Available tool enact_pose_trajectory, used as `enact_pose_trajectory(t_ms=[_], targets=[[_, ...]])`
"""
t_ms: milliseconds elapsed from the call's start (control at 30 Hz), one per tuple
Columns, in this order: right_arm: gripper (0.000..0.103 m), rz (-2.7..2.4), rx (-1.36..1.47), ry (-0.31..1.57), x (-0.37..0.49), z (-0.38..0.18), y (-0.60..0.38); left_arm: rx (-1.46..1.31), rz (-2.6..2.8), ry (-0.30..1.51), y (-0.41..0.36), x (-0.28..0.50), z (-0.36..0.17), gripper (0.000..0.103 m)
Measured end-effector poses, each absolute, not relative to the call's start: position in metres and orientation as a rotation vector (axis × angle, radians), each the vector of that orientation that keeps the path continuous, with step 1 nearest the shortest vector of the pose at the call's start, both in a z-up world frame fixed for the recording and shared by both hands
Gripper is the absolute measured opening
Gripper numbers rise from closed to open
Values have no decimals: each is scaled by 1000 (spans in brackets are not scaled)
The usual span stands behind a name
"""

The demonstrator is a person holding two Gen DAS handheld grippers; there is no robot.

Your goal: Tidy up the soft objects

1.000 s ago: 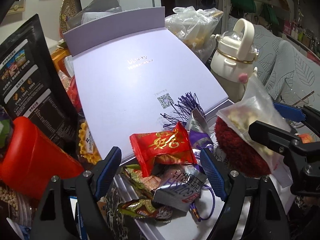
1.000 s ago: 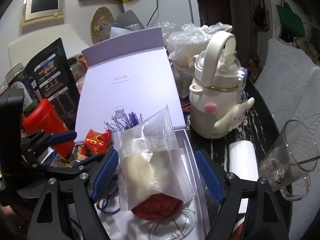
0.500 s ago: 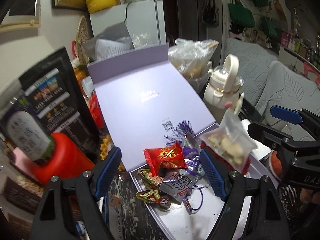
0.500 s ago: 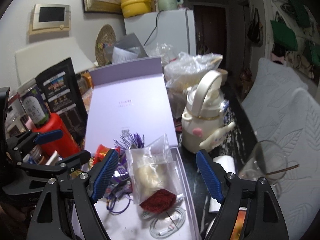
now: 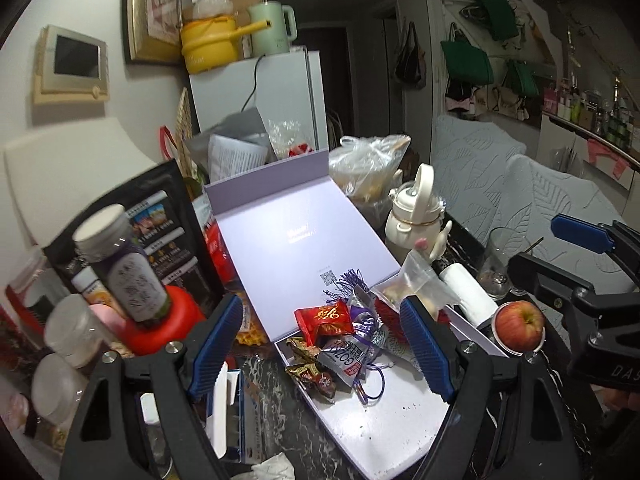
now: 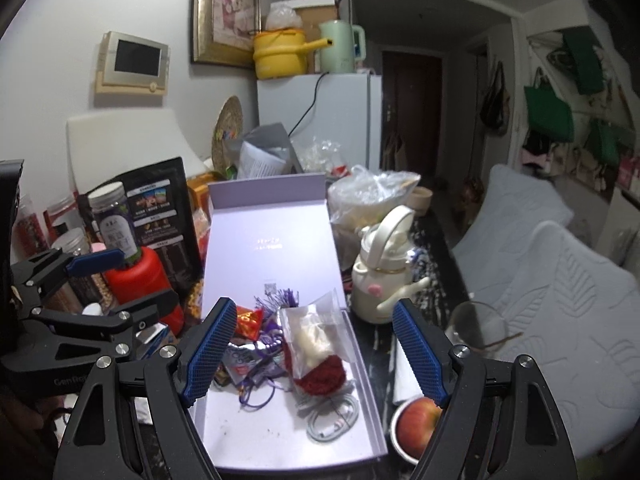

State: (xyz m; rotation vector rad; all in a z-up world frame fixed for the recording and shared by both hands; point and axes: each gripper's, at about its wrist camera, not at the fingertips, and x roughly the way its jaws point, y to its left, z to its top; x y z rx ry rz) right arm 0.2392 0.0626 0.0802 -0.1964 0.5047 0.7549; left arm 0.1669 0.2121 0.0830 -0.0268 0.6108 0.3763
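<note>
Both grippers have risen and drawn back from the box [image 6: 372, 412]. The left gripper [image 5: 320, 344] and right gripper [image 6: 312, 356] gape wide, holding nothing. In the box lie snack packets [image 5: 344, 350], a clear bag [image 6: 316, 336], red pouch [image 6: 324, 376] and cable [image 6: 332, 420].

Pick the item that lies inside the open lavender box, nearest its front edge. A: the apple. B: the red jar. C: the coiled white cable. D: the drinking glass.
C: the coiled white cable rests on the floor of the box; the apple sits outside its right wall.
</note>
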Motion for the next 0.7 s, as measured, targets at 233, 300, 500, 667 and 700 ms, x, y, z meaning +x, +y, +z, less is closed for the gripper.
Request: enact_pose_trajectory(t_ms=[233, 300, 500, 667, 700], targets=[[81, 710, -198, 446, 200, 102, 36, -19, 332, 569, 195, 136, 101, 81], [81, 692, -201, 430, 187, 108, 26, -18, 321, 557, 189, 127, 105, 81], [81, 652, -197, 397, 159, 117, 1, -16, 297, 522, 172, 100, 115, 81], [91, 628, -186, 377, 137, 118, -18, -17, 266, 510, 159, 80, 118, 81], [91, 622, -185, 373, 133, 117, -21, -13, 264, 504, 156, 76, 118, 81]])
